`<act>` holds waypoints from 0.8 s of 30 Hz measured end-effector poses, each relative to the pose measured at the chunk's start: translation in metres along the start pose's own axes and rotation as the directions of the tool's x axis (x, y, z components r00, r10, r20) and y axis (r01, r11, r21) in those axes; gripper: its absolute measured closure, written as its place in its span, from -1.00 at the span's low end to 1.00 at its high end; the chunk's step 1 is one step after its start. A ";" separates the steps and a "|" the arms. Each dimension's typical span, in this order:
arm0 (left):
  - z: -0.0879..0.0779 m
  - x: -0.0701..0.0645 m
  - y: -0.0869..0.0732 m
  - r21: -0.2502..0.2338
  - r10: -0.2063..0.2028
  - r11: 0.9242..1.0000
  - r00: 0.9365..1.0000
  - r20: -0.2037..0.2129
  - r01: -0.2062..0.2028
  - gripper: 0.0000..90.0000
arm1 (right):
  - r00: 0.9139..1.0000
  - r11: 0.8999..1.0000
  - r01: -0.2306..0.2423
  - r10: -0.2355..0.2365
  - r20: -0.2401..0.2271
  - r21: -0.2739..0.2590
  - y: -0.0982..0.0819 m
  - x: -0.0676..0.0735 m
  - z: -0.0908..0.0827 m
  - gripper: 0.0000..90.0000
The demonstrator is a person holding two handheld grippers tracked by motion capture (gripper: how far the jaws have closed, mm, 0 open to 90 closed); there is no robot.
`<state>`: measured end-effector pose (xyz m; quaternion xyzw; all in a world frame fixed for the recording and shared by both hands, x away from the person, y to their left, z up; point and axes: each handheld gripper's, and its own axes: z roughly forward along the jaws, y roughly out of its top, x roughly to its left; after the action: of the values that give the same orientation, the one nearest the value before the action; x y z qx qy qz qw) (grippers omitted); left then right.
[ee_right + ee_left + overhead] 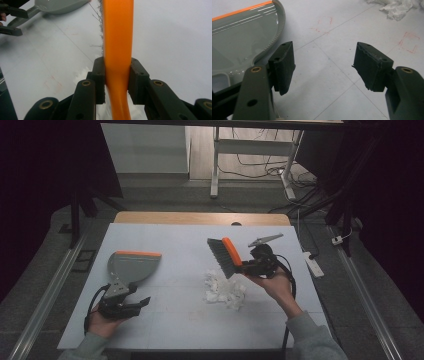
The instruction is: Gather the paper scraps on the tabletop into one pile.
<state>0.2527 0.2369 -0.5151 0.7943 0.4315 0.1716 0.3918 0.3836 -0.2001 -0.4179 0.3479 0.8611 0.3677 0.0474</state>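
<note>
While right tongs (116, 80) clamp the brush (226, 256), left tongs (324, 66) gape.

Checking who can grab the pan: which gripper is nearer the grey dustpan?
Left. The left gripper sits open just beside the dustpan; the right gripper, across the table, holds the brush.

A recording lab or test room, set up for filmed tabletop work.

A white-topped table (165, 320) with faint red marks drawn on it stands on grey carpet (165, 195), hemmed in left and right by black curtains (45, 180). Beyond its far edge stand the white metal legs of a frame (216, 165) with loose cables (260, 167) on the floor, and a white power strip (313, 263) lies at the right.
</note>
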 end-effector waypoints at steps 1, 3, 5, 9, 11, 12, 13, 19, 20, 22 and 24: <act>0.000 0.000 0.000 0.001 -0.001 1.000 1.000 0.000 0.001 -0.25 | 1.000 1.000 0.001 0.000 0.010 -0.006 -0.004 -0.002 -0.003 0.57; 0.001 0.000 0.001 0.003 -0.001 1.000 1.000 0.001 0.001 -0.25 | 0.999 1.000 0.004 -0.003 0.035 -0.022 -0.015 -0.006 -0.012 0.57; 0.001 -0.001 0.001 0.004 0.000 1.000 1.000 0.000 0.000 -0.25 | 0.999 0.999 -0.001 0.003 0.045 -0.038 -0.026 -0.011 -0.021 0.57; 0.001 -0.001 0.002 0.005 0.002 1.000 1.000 0.000 -0.002 -0.25 | 0.996 0.998 -0.014 0.020 0.090 -0.065 -0.053 -0.020 -0.037 0.57; 0.002 -0.002 0.002 0.005 0.003 1.000 1.000 0.000 -0.003 -0.25 | 0.995 0.997 -0.027 0.034 0.097 -0.079 -0.067 -0.024 -0.043 0.57; 0.002 -0.002 0.003 0.006 0.003 1.000 1.000 0.001 -0.003 -0.25 | 0.993 0.996 -0.027 0.036 0.109 -0.082 -0.074 -0.026 -0.046 0.57; 0.002 -0.002 0.003 0.006 0.003 1.000 1.000 0.001 -0.003 -0.25 | 0.992 0.996 -0.032 0.042 0.115 -0.087 -0.081 -0.028 -0.048 0.57; 0.003 -0.004 0.005 0.004 0.008 1.000 1.000 0.003 -0.008 -0.25 | 0.991 0.992 -0.050 0.064 0.120 -0.119 -0.108 -0.034 -0.058 0.57; 0.003 -0.004 0.005 0.004 0.008 1.000 1.000 0.004 -0.008 -0.25 | 0.990 0.991 -0.048 0.064 0.125 -0.123 -0.110 -0.034 -0.058 0.57; 0.003 -0.004 0.005 0.005 0.009 1.000 1.000 0.005 -0.009 -0.25 | 0.989 0.991 -0.050 0.067 0.129 -0.128 -0.114 -0.036 -0.059 0.57; 0.003 -0.005 0.005 0.004 0.009 1.000 1.000 0.005 -0.009 -0.25 | 0.988 0.990 -0.052 0.069 0.135 -0.131 -0.116 -0.036 -0.060 0.57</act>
<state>0.2551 0.2297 -0.5127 0.7975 0.4273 0.1706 0.3903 0.3256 -0.3153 -0.4578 0.3949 0.8197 0.3978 0.1180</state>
